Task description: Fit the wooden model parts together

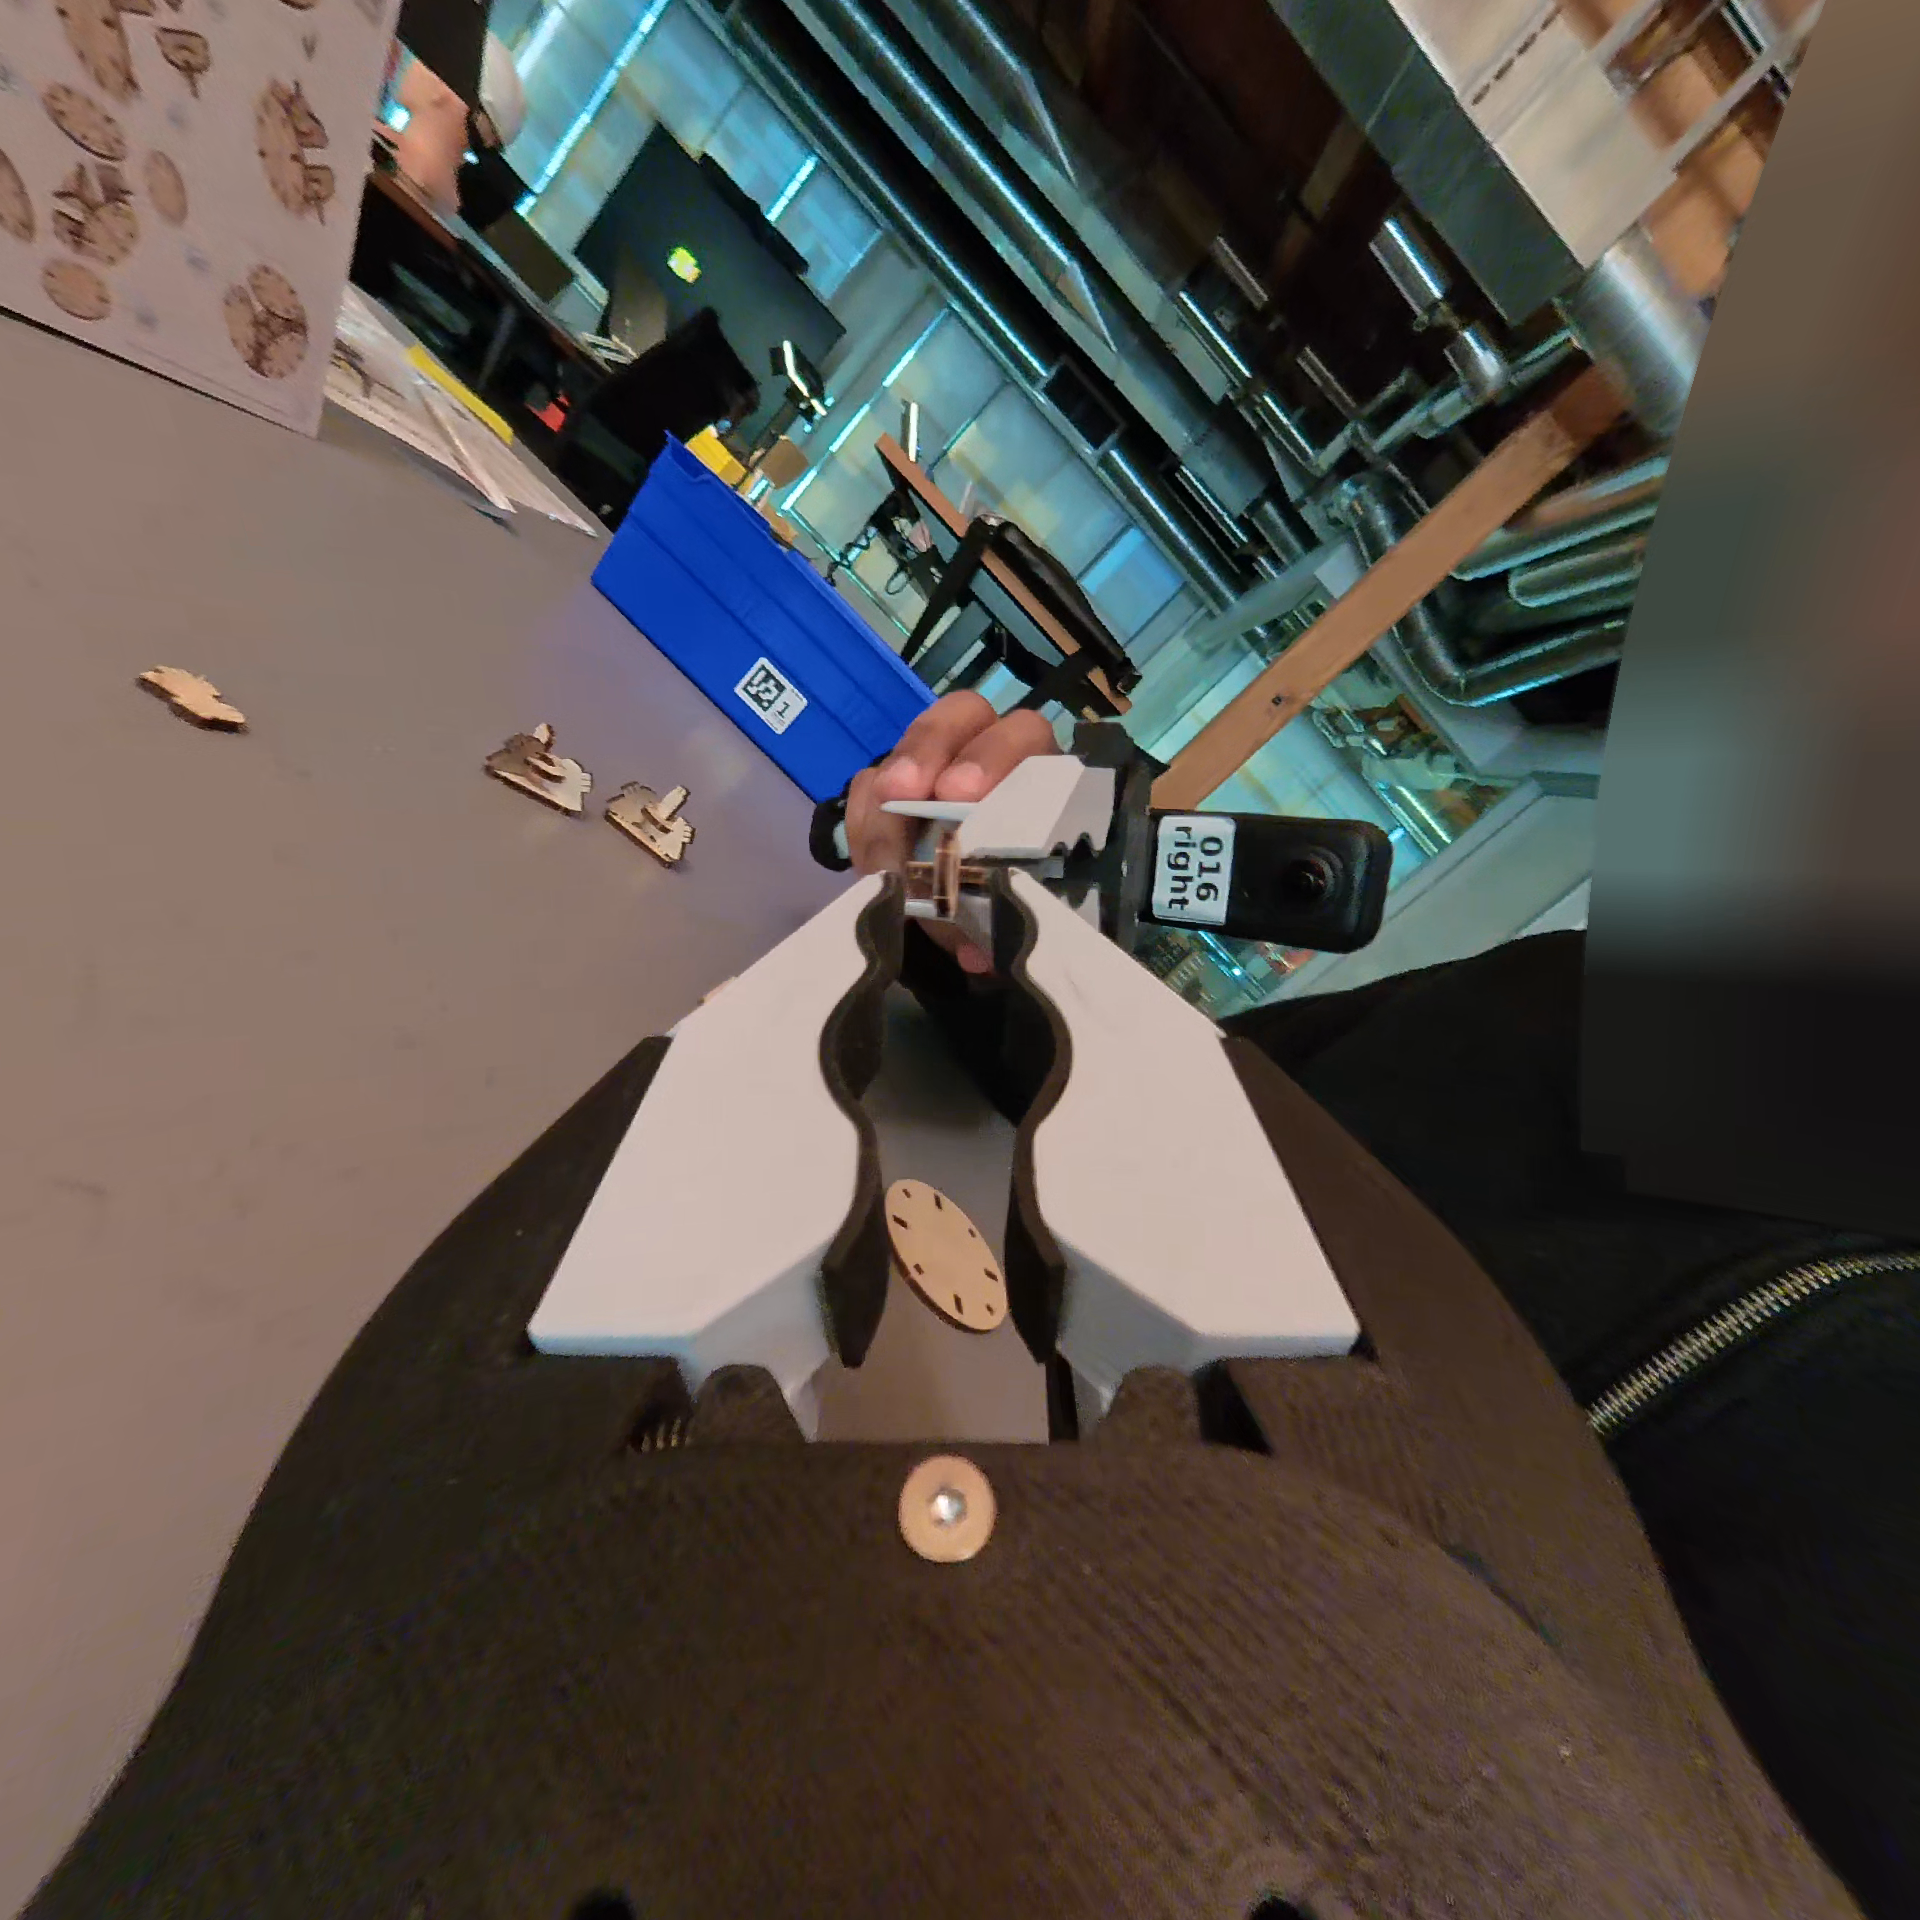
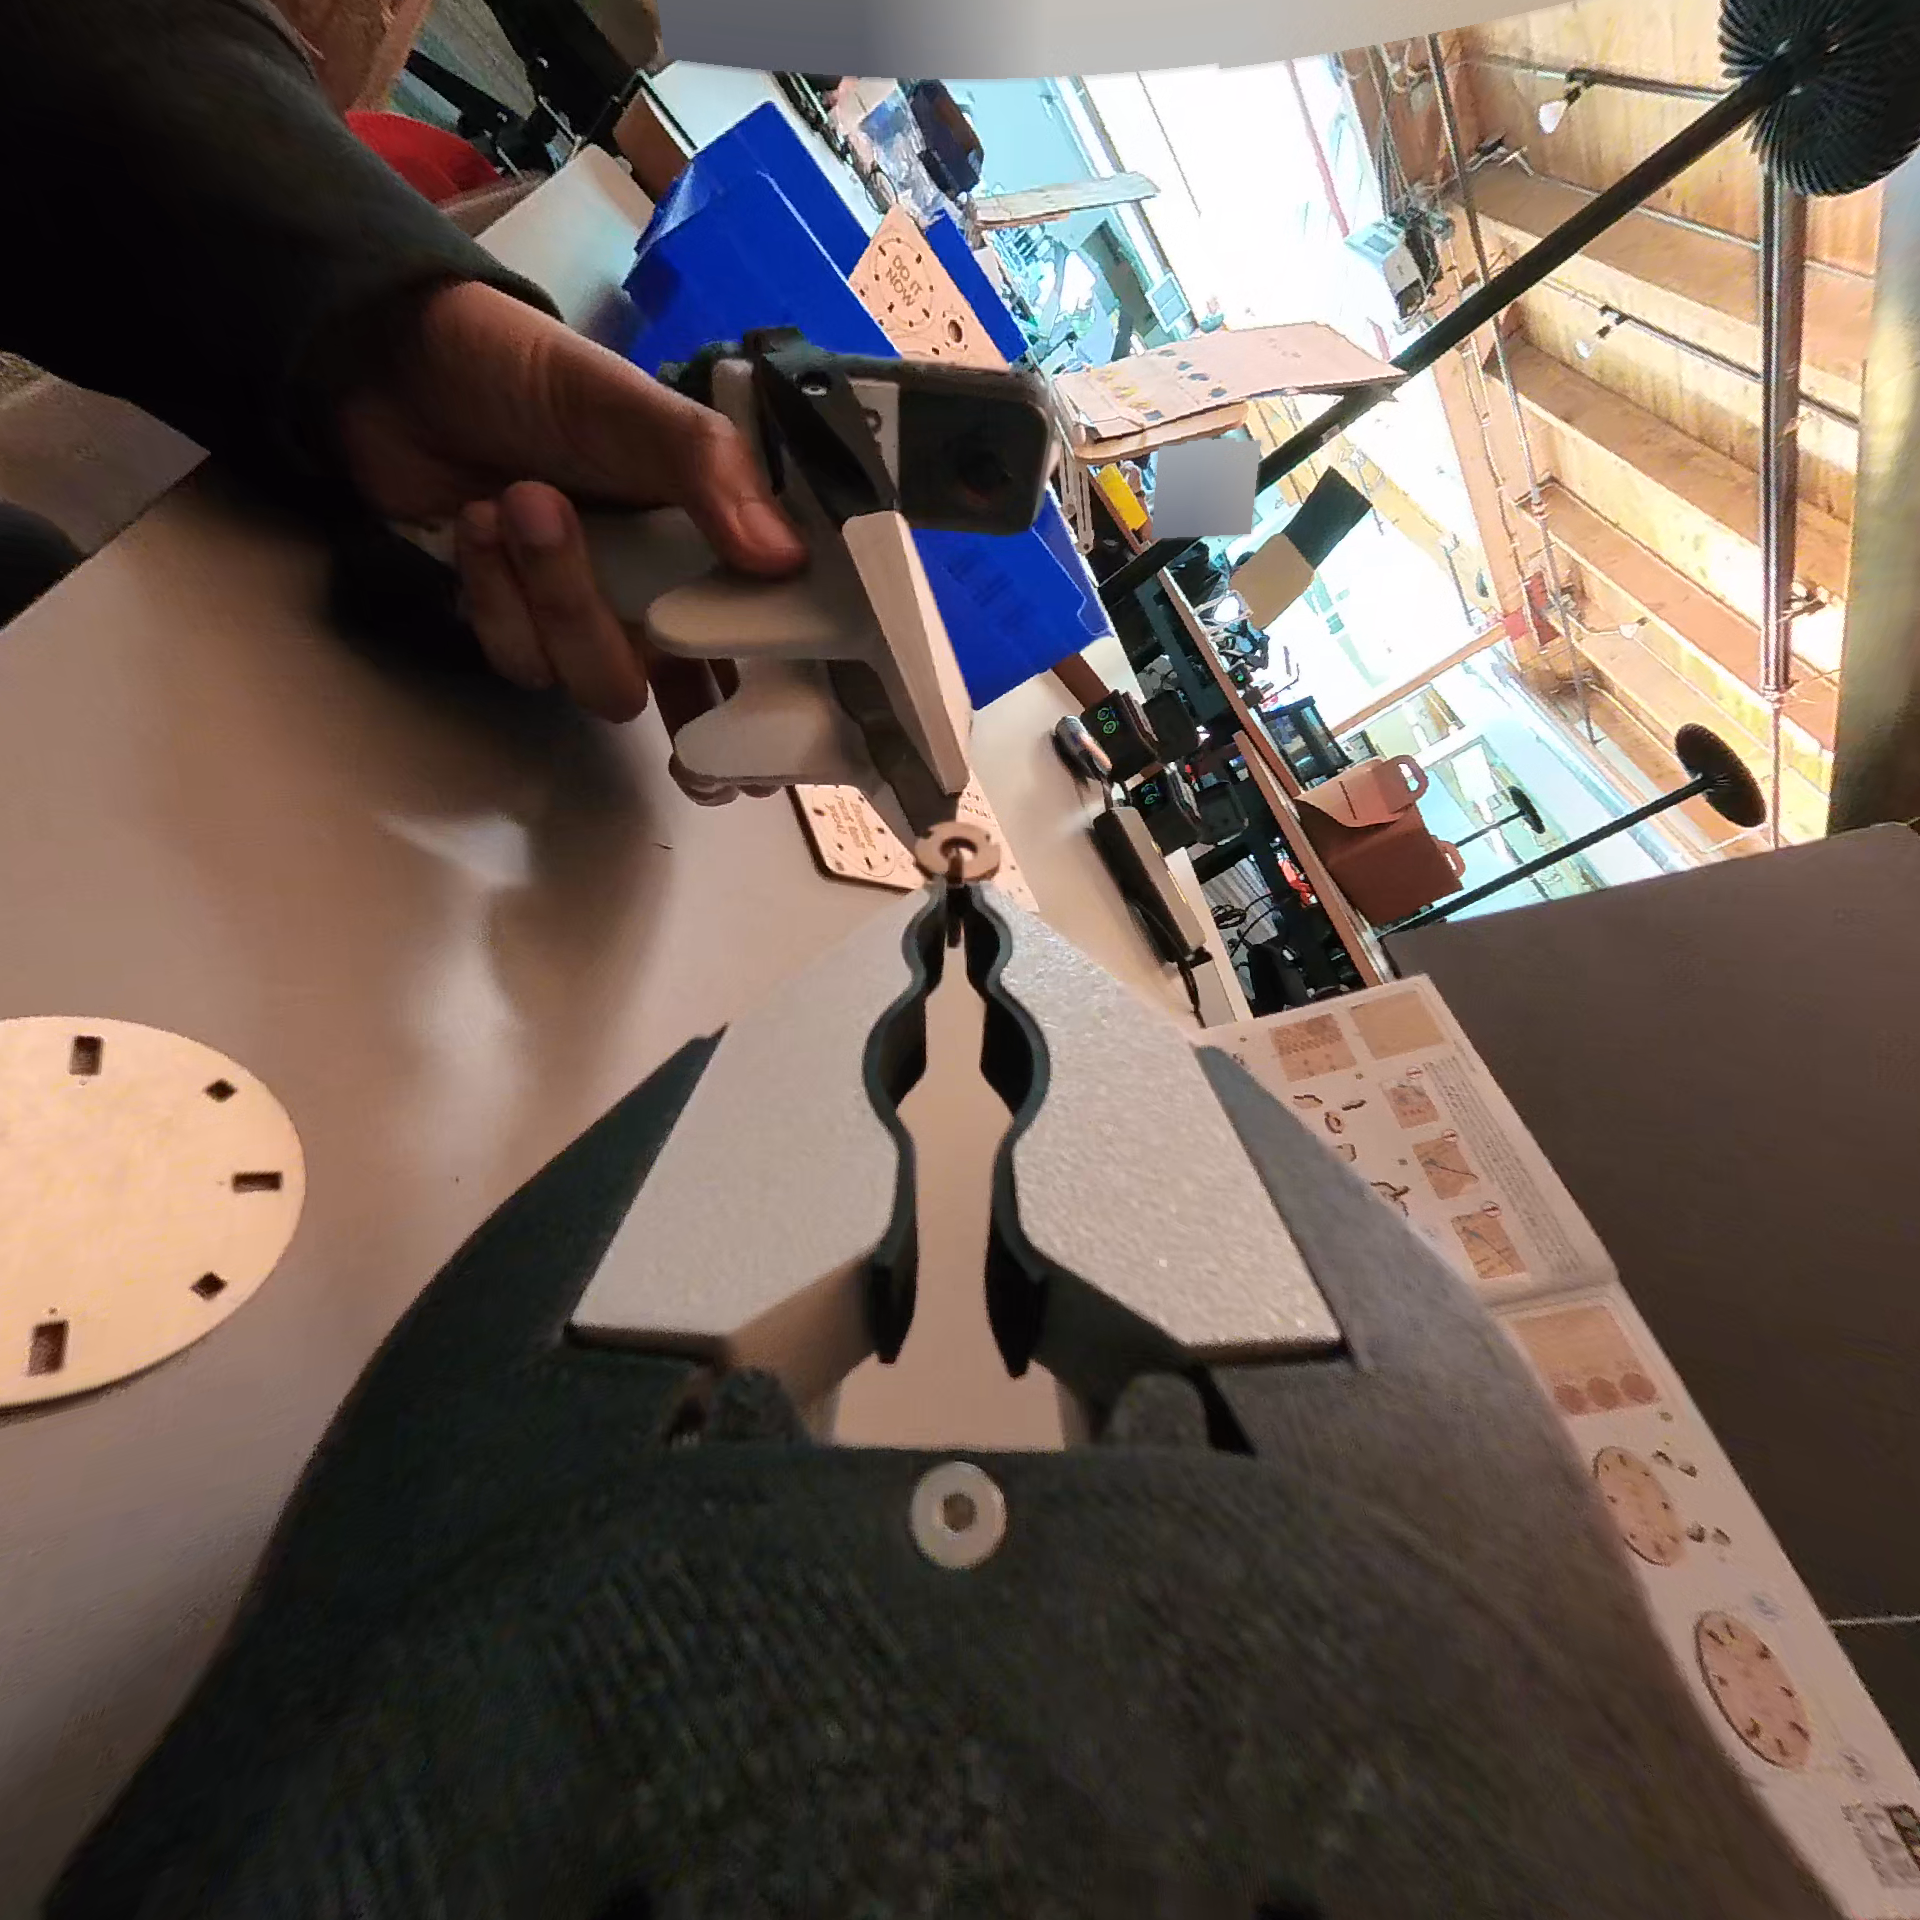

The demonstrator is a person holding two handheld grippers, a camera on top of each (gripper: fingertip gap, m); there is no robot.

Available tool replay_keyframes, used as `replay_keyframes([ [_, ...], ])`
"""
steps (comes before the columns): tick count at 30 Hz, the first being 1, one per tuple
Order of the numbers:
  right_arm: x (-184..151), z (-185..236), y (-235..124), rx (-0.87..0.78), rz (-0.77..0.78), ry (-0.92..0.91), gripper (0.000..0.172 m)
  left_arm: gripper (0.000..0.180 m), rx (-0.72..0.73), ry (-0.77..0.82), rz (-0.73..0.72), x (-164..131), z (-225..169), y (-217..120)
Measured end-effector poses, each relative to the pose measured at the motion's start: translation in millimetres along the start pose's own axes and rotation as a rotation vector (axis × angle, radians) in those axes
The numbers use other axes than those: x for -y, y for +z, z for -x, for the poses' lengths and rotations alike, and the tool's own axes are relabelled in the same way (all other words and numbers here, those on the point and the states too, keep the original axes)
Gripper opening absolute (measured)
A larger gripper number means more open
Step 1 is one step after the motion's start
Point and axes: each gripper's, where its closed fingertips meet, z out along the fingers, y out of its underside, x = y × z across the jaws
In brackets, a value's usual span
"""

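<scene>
Both grippers meet tip to tip above a grey table (image 1: 312, 1039).

Left gripper (image 1: 940, 899): jaws a little apart at the tips, with a small wooden cross-shaped assembly (image 1: 938, 878) standing between them. The right gripper's tips reach into the same spot. From this view I cannot tell whether the left pads press on the wood.

Right gripper (image 2: 954, 914): jaws drawn together, clamped on a thin dark pin (image 2: 952, 920) that runs up into the hole of a small wooden ring (image 2: 957, 847). The ring sits at the very tips of the far left gripper in the right wrist view; whether those tips hold it cannot be made out.

Surroundings:
- Slotted wooden disc (image 1: 945, 1255) flat on the table, seen between the left gripper's fingers, closer to the camera than the tips.
- Two small assembled wooden pieces (image 1: 540, 769) and one flat piece (image 1: 192, 696) lie on the table well left of the tips.
- Blue bin (image 1: 748, 634) beyond them.
- Printed instruction sheet (image 2: 1455, 1164) lies to the right in the right wrist view.
- A hand (image 2: 540, 457) grips the left tool.
</scene>
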Motion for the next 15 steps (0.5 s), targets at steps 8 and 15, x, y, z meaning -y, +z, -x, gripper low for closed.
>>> replay_keyframes([
  [8, -1, 1, 1, 0.003, -0.001, 0.052, 0.002, 0.001, -0.05, -0.003, 0.02, -3, -7, 1],
  [15, -17, -10, 2, -0.022, 0.054, 0.232, 0.045, 0.002, 0.039, 0.053, -0.165, 24, 4, -15],
])
